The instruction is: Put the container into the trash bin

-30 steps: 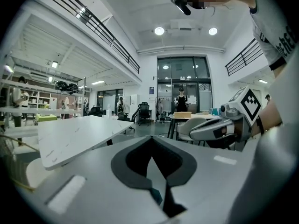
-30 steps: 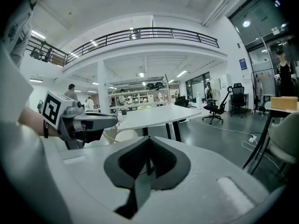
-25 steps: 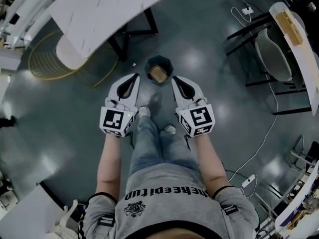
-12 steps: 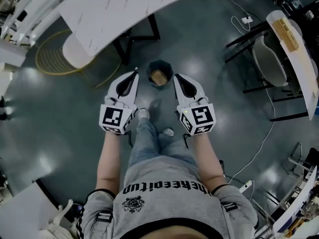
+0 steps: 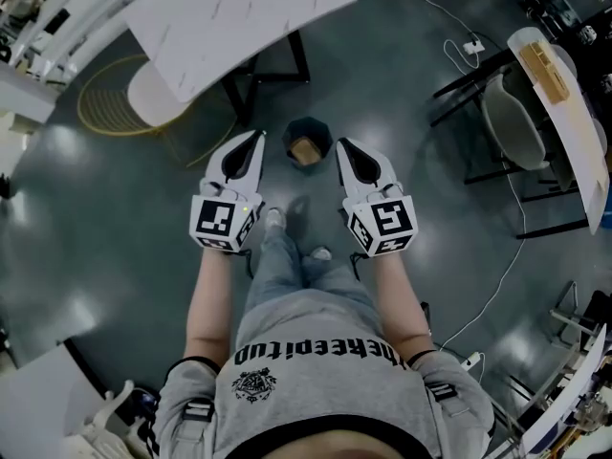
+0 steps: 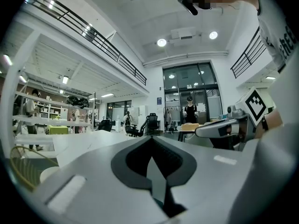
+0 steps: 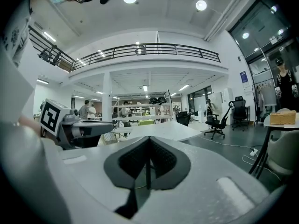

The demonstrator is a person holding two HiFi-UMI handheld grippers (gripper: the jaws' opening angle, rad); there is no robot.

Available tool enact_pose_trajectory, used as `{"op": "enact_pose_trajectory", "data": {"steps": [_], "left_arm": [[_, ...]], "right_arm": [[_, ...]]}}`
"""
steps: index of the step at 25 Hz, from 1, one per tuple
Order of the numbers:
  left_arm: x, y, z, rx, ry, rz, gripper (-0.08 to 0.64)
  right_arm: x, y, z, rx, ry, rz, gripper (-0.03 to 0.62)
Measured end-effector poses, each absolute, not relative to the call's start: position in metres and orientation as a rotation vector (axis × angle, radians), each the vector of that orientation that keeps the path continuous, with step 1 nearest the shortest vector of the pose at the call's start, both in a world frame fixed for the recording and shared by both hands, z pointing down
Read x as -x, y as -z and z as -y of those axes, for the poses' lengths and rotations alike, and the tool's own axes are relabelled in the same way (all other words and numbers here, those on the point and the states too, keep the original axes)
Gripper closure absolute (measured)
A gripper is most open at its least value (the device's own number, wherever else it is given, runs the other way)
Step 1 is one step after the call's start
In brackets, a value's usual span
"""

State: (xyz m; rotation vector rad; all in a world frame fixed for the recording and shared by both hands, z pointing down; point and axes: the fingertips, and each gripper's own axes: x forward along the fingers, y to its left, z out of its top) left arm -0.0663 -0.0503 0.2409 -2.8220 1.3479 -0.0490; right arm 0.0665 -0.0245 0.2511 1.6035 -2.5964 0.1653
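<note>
Where the glossy grey floor [image 5: 115, 218] spreads across the head view, a white desk [image 5: 229, 17] on black legs fills the upper left. The person [image 5: 316, 371] stands below it, looking down over their own legs. A pale chair [image 5: 521, 113] sits well apart at the right.

The left claw [image 5: 258, 138] is held out above the floor. Its own view shows the jaws pressed together with nothing between them. The right claw [image 5: 340, 145] is level with it, its jaws likewise pressed together and empty.

Between the two tips, the dark trash bin [image 5: 293, 130] stands on the floor near the desk's leg and in front of the person's shoes. The container [image 5: 305, 149] (a tan, box-like shape) lies inside the bin. Neither claw touches the bin or the container.
</note>
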Motion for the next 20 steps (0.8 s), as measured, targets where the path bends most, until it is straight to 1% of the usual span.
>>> {"op": "enact_pose_trajectory", "data": {"steps": [20], "left_arm": [[0.058,-0.226,0.013,2.782,0.006,-1.363,0.54]], "right_arm": [[-0.075,-0.23,-0.007,-1.635,-0.107,2.651,0.592]]}}
